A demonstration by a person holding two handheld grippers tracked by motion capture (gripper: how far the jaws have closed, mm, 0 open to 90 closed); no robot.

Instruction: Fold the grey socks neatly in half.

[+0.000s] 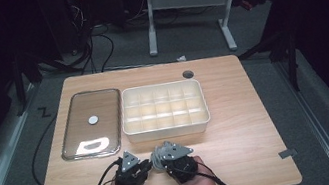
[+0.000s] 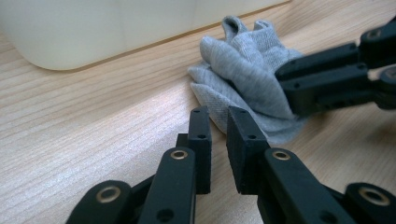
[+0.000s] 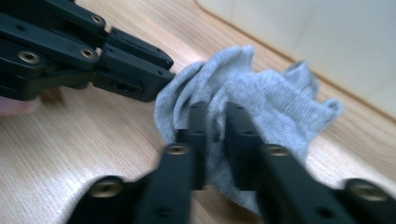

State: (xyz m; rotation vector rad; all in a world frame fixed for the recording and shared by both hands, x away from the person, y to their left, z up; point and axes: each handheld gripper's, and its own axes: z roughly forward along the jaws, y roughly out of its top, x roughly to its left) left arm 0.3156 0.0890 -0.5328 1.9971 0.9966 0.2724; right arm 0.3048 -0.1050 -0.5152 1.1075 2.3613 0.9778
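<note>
A crumpled grey cloth (image 1: 155,156) lies on the wooden table (image 1: 236,111), just in front of a white compartment box (image 1: 168,131). My right gripper (image 3: 217,116) is shut on the cloth (image 3: 266,98), which bunches up around its jaws. In the left gripper view that same right gripper (image 2: 299,84) reaches in from the right and pinches the cloth (image 2: 243,74). My left gripper (image 2: 218,122) has its jaws almost together at the cloth's near edge, with nothing visibly between them. From above, the left gripper (image 1: 145,166) and right gripper (image 1: 163,159) meet at the cloth.
The white box (image 2: 93,28) has several empty compartments. A clear lid with a metal rim (image 1: 90,124) lies flat to its left, and a round cable hole (image 1: 188,74) sits behind it. Both hands rest near the table's front edge. Desk legs and cables stand on the floor beyond.
</note>
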